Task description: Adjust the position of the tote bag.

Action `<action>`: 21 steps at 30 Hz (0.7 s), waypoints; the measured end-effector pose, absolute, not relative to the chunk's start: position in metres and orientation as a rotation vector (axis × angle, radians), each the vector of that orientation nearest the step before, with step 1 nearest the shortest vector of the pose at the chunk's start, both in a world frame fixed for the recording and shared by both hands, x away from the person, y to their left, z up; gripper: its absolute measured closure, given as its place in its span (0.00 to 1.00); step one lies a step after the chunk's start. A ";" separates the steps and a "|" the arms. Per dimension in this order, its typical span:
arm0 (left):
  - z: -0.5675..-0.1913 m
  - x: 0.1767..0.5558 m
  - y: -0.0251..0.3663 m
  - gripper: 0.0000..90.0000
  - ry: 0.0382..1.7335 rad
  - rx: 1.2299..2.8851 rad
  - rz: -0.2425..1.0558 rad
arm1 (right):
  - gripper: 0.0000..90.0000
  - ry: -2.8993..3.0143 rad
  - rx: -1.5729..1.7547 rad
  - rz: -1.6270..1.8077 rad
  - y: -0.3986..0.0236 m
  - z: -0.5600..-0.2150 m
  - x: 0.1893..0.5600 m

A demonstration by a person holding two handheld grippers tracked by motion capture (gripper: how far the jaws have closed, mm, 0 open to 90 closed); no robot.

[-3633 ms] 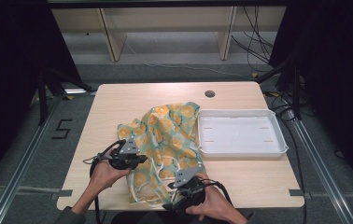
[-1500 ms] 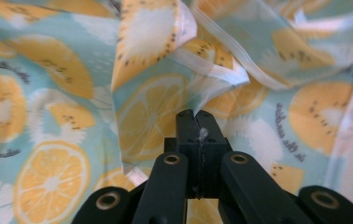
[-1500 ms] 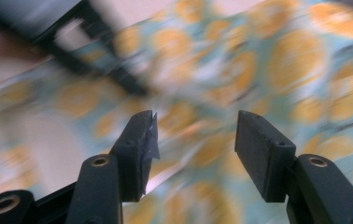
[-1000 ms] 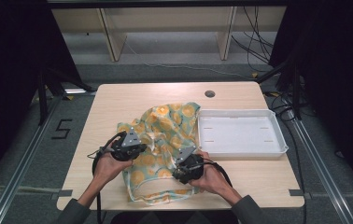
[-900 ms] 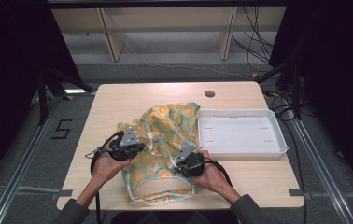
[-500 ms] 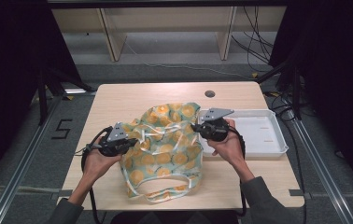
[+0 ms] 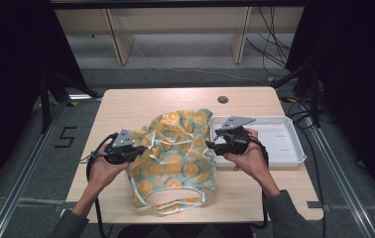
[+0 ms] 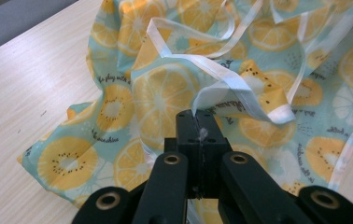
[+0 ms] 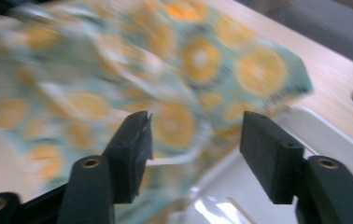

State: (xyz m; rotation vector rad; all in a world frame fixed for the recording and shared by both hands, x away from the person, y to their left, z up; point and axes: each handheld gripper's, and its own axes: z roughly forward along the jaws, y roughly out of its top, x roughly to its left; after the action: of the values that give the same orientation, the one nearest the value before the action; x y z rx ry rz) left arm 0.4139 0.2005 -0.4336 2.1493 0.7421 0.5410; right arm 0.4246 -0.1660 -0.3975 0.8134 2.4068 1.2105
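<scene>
Your right gripper [image 7: 214, 144] has let go — half a second ago it was at the far right edge of the orange-print apron [image 7: 175, 153], and now in the right gripper view its jaws stand wide apart with nothing between them, the cloth beyond them blurred by motion. In the high view it hovers at the apron's right side, just over the near-left corner of the white tray [image 7: 294, 148]. Your left gripper [image 8: 198, 135] has kept its hold: its jaws are pressed together on a white-trimmed fold of the apron, a thread of fabric showing in the seam between them. The apron itself lies spread and rumpled across the middle of the wooden table [image 7: 126, 104], its looped strap trailing toward the near edge, its top corner beside the tray. So the lift you had going a moment back has dropped on one side; it looks as though you are repositioning for a fresh grip, though the blur makes that hard to confirm — pick your next edge before the left hand pulls again
</scene>
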 end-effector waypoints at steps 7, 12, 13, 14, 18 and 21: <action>-0.424 0.413 0.199 1.00 0.740 2.142 0.541 | 0.37 2.526 0.610 1.148 -0.130 -0.410 0.382; -0.425 0.416 0.202 1.00 0.739 2.129 0.526 | 0.27 2.531 0.601 1.000 -0.118 -0.441 0.399; -0.425 0.416 0.202 1.00 0.746 2.125 0.522 | 0.27 2.531 0.561 0.961 -0.116 -0.446 0.401; -0.425 0.416 0.202 1.00 0.751 2.124 0.522 | 0.28 2.534 0.567 0.932 -0.114 -0.450 0.402; -0.424 0.417 0.204 1.00 0.748 2.121 0.525 | 0.42 2.566 0.499 0.817 -0.106 -0.465 0.404; -0.422 0.417 0.206 1.00 0.760 2.109 0.519 | 0.87 2.529 0.452 0.778 -0.109 -0.463 0.409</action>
State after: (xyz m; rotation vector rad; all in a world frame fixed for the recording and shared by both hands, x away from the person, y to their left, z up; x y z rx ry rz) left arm 0.4166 0.2064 -0.4225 2.1093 0.7599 0.5187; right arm 0.4089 -0.1092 -0.4634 0.4522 2.5285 0.7779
